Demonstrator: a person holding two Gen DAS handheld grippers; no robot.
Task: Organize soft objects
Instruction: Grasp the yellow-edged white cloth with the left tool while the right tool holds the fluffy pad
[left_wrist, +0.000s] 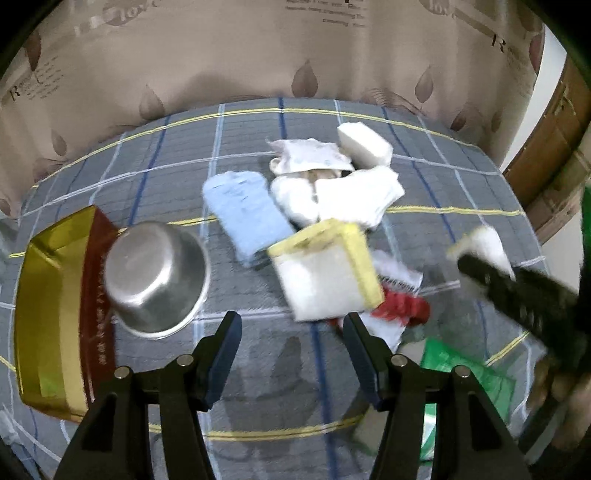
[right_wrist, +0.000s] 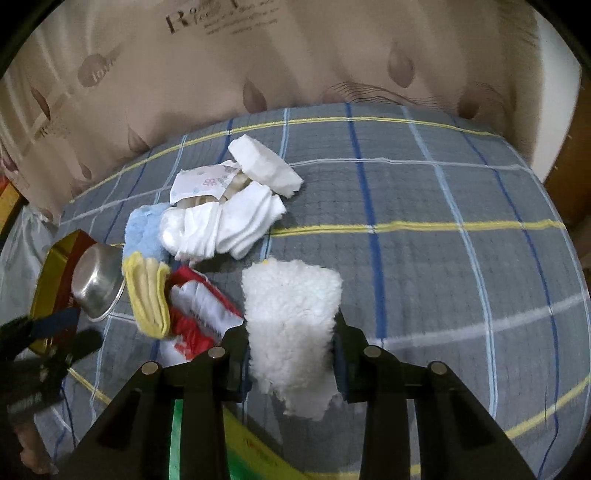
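Clamped between the right gripper's (right_wrist: 291, 360) fingers, nearest the lens, a fluffy white fleece pad (right_wrist: 291, 314) hangs above the plaid bedcover (right_wrist: 443, 206). Its pile looks light and limp, so it should sag from any hold; a grip across the middle, as now, seems soundest.

Next in size, the gold-and-red box (left_wrist: 51, 314) lies at the left edge of the bedcover with a steel bowl (left_wrist: 157, 277) mouth-down just beside it, tilted. Both are rigid and not the task's concern.

Soft things cluster mid-bed: a yellow-edged cloth (left_wrist: 325, 269), a pale blue towel (left_wrist: 243, 214), folded white cloths (left_wrist: 354, 195) and a white sponge block (left_wrist: 364, 144). All should compress readily; pinch folded edges.

The left gripper (left_wrist: 291, 328) hovers with jaws apart, holding nothing, short of the yellow-edged cloth.
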